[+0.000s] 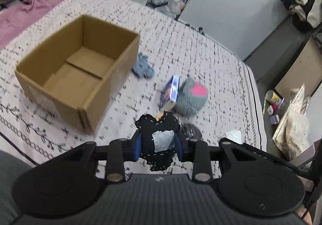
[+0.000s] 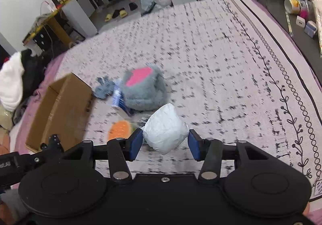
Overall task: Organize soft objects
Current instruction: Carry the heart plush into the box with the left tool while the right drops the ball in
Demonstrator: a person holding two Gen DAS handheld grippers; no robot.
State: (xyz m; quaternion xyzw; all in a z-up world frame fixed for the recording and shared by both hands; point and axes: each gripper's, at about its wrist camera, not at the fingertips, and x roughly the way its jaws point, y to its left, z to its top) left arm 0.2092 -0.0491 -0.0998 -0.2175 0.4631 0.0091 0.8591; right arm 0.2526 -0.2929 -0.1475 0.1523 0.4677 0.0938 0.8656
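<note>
Left wrist view showed your left gripper clamped on a black pouch, the right gripper pinching a white bundle. Next, you likely needed to carry both to the cardboard box.

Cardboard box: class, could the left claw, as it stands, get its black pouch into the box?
Probably yes: the cardboard box stands open-topped and empty beside the left claw, which grips the black pouch with nothing between them.
</note>
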